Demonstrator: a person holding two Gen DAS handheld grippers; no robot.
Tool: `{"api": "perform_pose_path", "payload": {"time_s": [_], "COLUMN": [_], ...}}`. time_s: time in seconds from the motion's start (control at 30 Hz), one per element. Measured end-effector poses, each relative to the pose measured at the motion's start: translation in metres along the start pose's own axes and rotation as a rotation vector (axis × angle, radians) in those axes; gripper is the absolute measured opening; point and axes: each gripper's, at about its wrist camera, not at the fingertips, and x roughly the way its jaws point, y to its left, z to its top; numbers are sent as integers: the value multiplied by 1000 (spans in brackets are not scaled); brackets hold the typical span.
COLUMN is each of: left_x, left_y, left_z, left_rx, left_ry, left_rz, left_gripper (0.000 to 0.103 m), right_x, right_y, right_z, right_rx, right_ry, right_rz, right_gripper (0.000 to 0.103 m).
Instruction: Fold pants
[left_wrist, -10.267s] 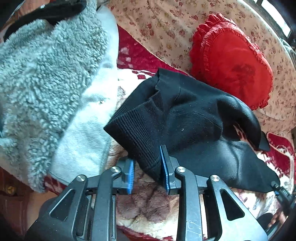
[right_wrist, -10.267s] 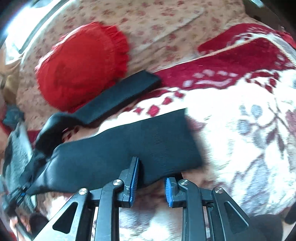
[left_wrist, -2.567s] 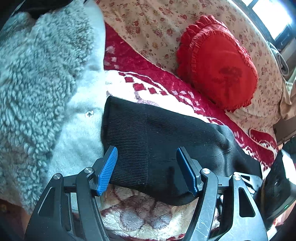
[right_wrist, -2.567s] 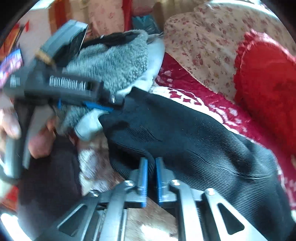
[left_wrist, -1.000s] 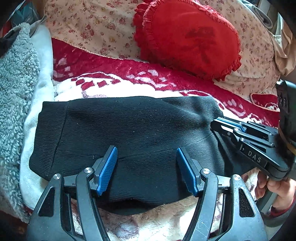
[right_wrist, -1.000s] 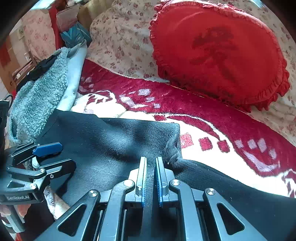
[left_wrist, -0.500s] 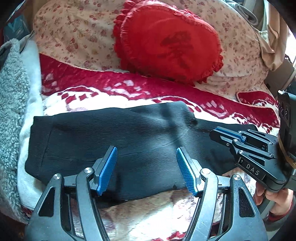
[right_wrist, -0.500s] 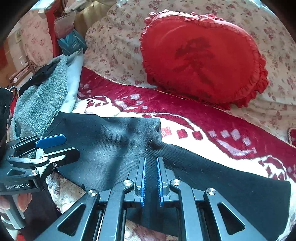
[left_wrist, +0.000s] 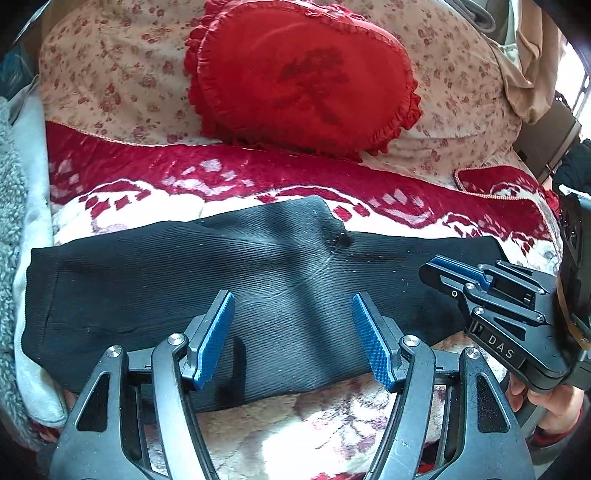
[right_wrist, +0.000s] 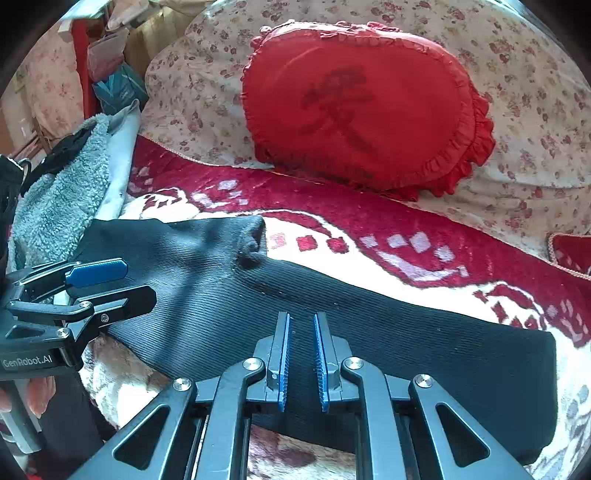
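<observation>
With black ribbed knit pants (right_wrist: 369, 332) flat, legs stacked: left gripper (left_wrist: 291, 332) jaws apart, right gripper (right_wrist: 301, 354) just parting, both empty; next, lengthwise fold needs fresh grasp.

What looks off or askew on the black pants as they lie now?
The black pants lie mostly flat on the red-and-white blanket, folded lengthwise. One small puckered dimple sits where the upper layer's corner meets the leg, so the fabric bunches there. The upper edge steps instead of running straight. Nothing looks torn or spilled.
</observation>
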Motion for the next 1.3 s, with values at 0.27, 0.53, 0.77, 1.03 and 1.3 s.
{"api": "perform_pose_path", "payload": {"time_s": [0.27,0.53,0.77,1.03,1.3], "left_x": [8,8,13,16,20], "left_y": [-7,-12,-19,-27,-30], "left_z": [-2,-1,-2,-2,-1], "left_rx": [12,36,70,87,91], "left_ry": [13,-16,-17,-12,-6], "left_rz": [8,87,138,144,142], "left_gripper": [66,66,66,66,66], "right_x": [-4,-1,2,-1,-1], "right_y": [-6,-8,-14,-27,-31], "right_z": [-3,-4,-9,-13,-18], "right_rx": [1,7,28,59,63], "right_ry": [-9,4,21,27,36], "right_rz": [-7,1,-1,-14,-19], "right_gripper": [12,13,14,15,15]}}
